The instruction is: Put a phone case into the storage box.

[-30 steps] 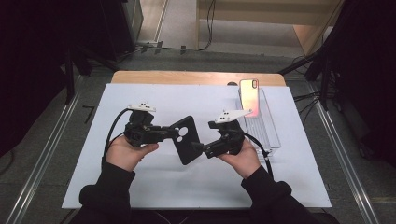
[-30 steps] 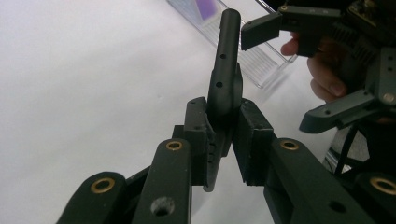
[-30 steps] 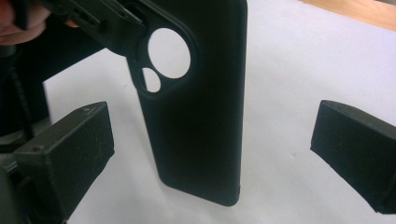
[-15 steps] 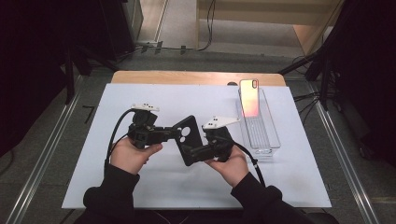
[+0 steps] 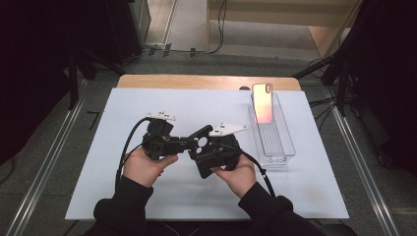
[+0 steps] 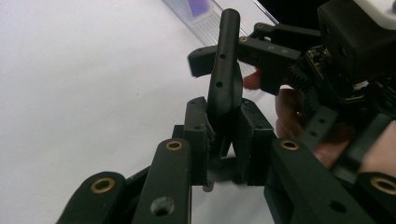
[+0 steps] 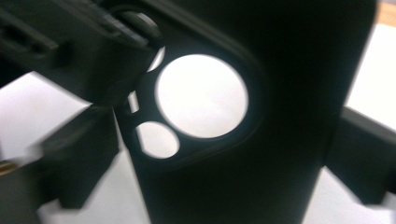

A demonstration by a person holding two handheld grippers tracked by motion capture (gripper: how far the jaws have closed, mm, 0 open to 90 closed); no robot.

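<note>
**Black phone case held between both grippers at frame centre**

Left of centre in the high view, the left gripper has its jaws closed on the edge of the black phone case, held above the desk. Just right, the right gripper meets the case; whether its jaws are clamped cannot be told. At upper right, a phone leans in a clear tray.
</note>
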